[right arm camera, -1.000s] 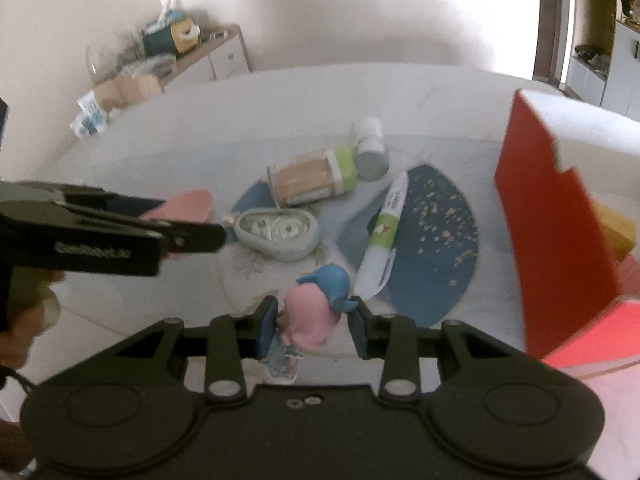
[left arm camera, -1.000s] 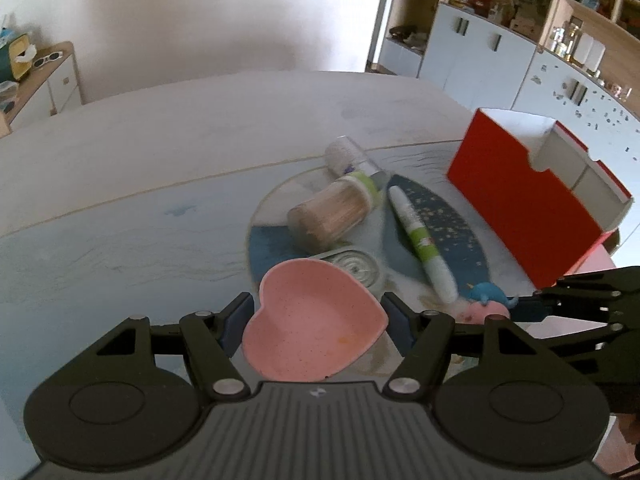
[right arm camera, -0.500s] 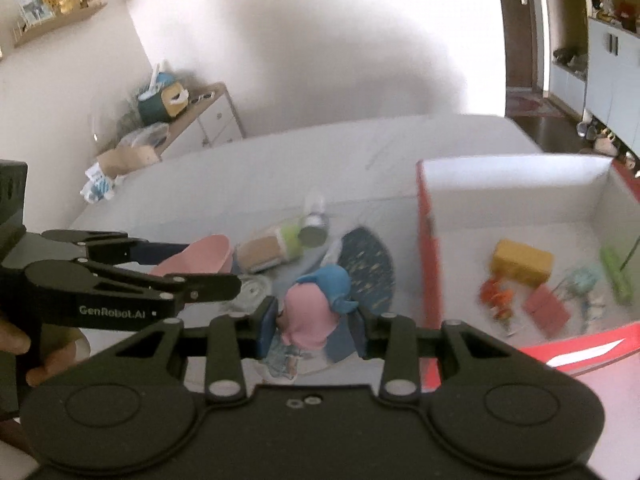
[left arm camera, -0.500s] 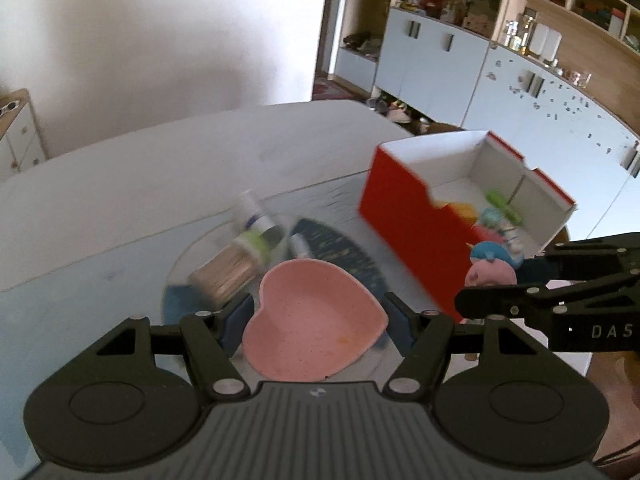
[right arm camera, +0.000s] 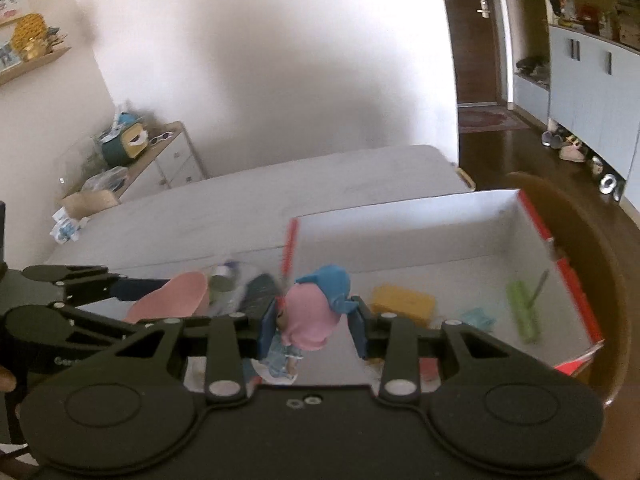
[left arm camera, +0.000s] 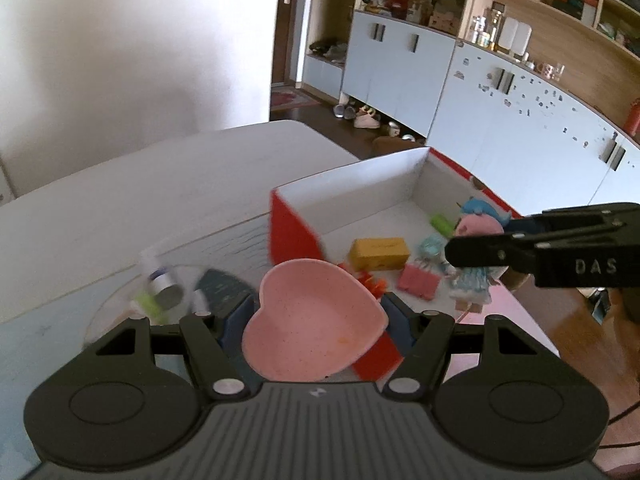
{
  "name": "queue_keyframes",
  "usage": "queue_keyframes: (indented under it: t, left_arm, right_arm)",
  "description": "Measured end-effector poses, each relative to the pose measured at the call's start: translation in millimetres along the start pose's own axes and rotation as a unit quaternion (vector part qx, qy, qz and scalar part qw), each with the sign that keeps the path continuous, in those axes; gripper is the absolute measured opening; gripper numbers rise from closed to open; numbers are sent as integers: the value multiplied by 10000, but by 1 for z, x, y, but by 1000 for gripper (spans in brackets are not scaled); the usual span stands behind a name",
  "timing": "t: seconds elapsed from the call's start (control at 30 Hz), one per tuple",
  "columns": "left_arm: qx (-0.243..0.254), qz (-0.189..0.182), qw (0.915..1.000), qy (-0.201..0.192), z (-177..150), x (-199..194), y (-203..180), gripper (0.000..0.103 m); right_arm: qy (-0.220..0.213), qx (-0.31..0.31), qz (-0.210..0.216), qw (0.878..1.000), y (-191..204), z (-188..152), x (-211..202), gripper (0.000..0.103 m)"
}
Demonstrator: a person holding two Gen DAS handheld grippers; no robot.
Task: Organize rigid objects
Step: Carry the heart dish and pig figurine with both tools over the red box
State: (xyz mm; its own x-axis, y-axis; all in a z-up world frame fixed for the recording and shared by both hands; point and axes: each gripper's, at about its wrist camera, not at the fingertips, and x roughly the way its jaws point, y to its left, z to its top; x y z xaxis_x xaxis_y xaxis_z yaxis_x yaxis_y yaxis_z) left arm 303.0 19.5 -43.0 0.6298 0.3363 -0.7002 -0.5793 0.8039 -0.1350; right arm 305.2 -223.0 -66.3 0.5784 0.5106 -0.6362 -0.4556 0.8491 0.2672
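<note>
My left gripper (left arm camera: 314, 316) is shut on a pink heart-shaped dish (left arm camera: 312, 320), held above the near left corner of the red box (left arm camera: 292, 232). My right gripper (right arm camera: 316, 320) is shut on a small doll with pink hair and a blue hat (right arm camera: 310, 312), and it hangs over the box's white inside (right arm camera: 400, 248). In the left wrist view the doll (left arm camera: 476, 256) and the right gripper's black fingers (left arm camera: 520, 240) show at the right, over the box. The dish (right arm camera: 172, 298) shows at the left in the right wrist view.
In the box lie a yellow block (left arm camera: 380, 254), a pink piece (left arm camera: 418, 286), a green roller (right arm camera: 522, 312) and other small toys. Blurred bottles (left arm camera: 160, 284) lie on a round mat on the table left of the box. A wooden chair (right arm camera: 592, 248) stands beyond the box.
Both grippers rose and swung right from the round mat to above the red box, each still holding its object. The box's inside has come into view.
</note>
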Motion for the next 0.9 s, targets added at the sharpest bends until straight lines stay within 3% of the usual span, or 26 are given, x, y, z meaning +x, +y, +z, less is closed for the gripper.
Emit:
queue_keyframes:
  t: [0.5, 0.9]
  left_arm:
    - [172, 126, 9994, 262, 58, 89, -71, 70]
    - [576, 369, 9965, 489, 93, 179, -112, 70]
  right_arm:
    - [303, 98, -388, 9987, -103, -4, 20, 37]
    - [898, -193, -460, 9947, -121, -20, 55, 37]
